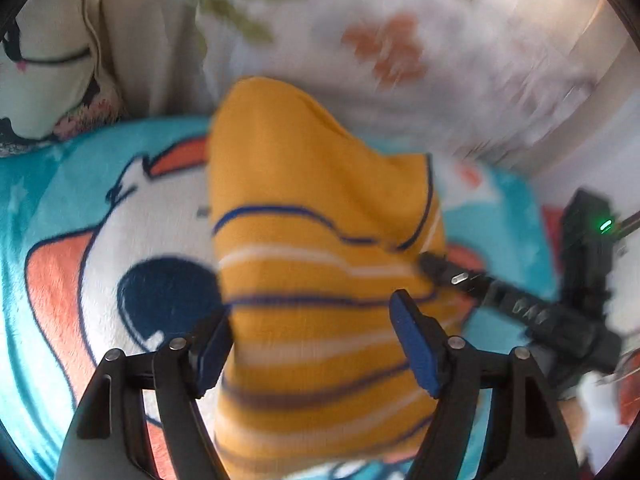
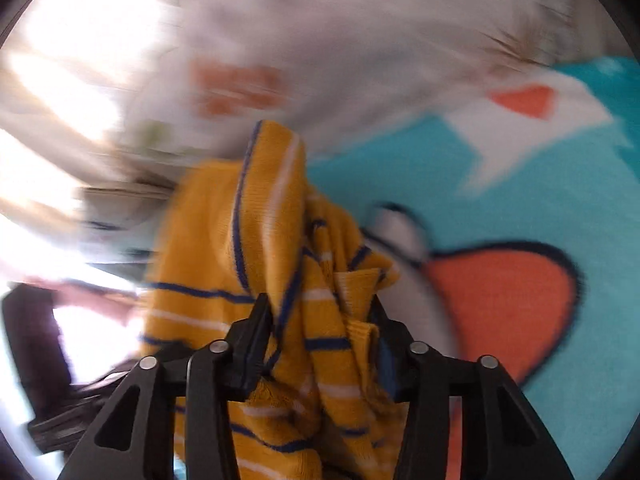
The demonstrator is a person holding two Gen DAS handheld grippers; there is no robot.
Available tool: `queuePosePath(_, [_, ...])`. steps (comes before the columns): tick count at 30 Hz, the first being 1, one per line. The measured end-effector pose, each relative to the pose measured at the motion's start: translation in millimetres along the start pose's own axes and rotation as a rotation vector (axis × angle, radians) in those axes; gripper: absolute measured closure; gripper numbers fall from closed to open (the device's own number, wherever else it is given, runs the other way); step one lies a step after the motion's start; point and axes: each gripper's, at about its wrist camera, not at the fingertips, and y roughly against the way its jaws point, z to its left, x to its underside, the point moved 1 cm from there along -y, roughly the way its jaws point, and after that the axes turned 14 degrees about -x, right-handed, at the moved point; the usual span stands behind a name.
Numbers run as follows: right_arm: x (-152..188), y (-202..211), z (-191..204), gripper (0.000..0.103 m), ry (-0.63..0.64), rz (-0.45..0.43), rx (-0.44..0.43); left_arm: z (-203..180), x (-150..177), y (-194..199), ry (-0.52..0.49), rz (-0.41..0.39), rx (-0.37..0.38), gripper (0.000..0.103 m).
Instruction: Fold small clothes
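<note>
- Turquoise fleece: a blanket (image 1: 92, 152) with a large cartoon print in white, orange and navy covers the surface under everything, and fills the right half of the right wrist view (image 2: 520, 184).
- Behind it lies pale bedding (image 1: 400, 92) with blurred orange flowers and green leaves; it takes up the top of both views, smeared by motion.
- A cream pillow (image 1: 44, 80) with a dark drawn face sits at the blanket's far left edge.
- The mustard top (image 1: 304, 208), striped in navy and white, hangs lifted above the blanket in the middle. In the left wrist view it runs down between the left gripper's (image 1: 316, 344) blue-padded fingers (image 1: 412, 344), which stand wide apart, released; whether the pads touch the cloth I cannot tell.
- In the right wrist view the top (image 2: 224, 248) is bunched into vertical folds, and the right gripper (image 2: 316, 340) has its fingers closed in on a thick gather of it, grasping the cloth.
- The right gripper (image 1: 440, 270) also shows at the right of the left wrist view, its tip at the top's edge, a small green light on its body.
</note>
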Motion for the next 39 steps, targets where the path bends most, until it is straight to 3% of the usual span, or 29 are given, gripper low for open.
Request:
queuePosePath(2, [2.1,9.1,-6.1,0.052,-0.036,-0.025,-0.019,6.1,11.7,-2.0,-0.012,-0.008,-0.025,0.029])
queuePosePath(6, [0.0,51.2,25.8,0.052,0.045,-0.144,0.06,41.9,33.7,20.8,0.033,-0.058,0.047,0.029])
queuePosePath(9, [5.2,76.4,65.5,0.052,0.118,-0.197,0.003,77.0,46.4,34.5,0.092,-0.096,0.014,0.029])
queuePosePath(11, [14.4,67.8,86.5,0.052,0.143,-0.169,-0.07,97.4,50.6,37.7,0.121,-0.102,-0.02,0.029])
queuePosePath(13, [28.0,41.2,96.9,0.052,0.163,-0.087,-0.107,114.7,50.9,39.8,0.144,-0.105,-0.042,0.029])
queuePosePath(16, [39.7,1.8,70.9,0.053,0.12,-0.034,-0.001,136.5,56.1,50.0,0.175,-0.127,-0.058,0.029])
queuePosePath(19, [38.4,-3.1,34.0,0.072,0.049,-0.073,0.127,146.1,56.6,65.4,0.177,-0.185,-0.098,0.029])
queuePosePath(21, [36.2,6.9,26.5,0.041,0.0,-0.097,0.234,150.7,58.4,77.2,0.168,-0.237,-0.13,0.028])
queuePosePath(22, [35.5,15.1,26.2,0.037,-0.027,-0.114,0.232,154.2,59.1,83.5,0.165,-0.264,-0.145,0.027])
queuePosePath(24, [35.5,28.1,42.2,0.038,-0.002,-0.164,0.2,162.0,61.2,97.6,0.166,-0.325,-0.181,0.023])
queuePosePath(28, [39.8,36.4,104.3,0.038,0.195,-0.264,0.282,173.2,61.6,122.1,0.189,-0.459,-0.271,0.018])
queuePosePath(30, [42.4,24.6,124.5,0.035,0.268,-0.262,0.308,179.7,61.0,134.2,0.202,-0.526,-0.293,0.004])
queuePosePath(32, [47.1,8.8,128.3,0.034,0.273,-0.227,0.324,184.9,60.9,145.0,0.199,-0.581,-0.298,0.0])
queuePosePath(34, [49.8,-13.6,114.4,0.034,0.205,-0.171,0.333,190.7,61.0,149.0,0.19,-0.581,-0.289,0.0])
queuePosePath(36, [52.9,-29.7,97.0,0.034,0.14,-0.133,0.368,195.8,58.1,143.9,0.162,-0.519,-0.267,0.0])
queuePosePath(39, [59.5,-28.2,94.6,0.033,0.128,-0.158,0.423,202.1,59.9,130.0,0.123,-0.441,-0.207,0.0])
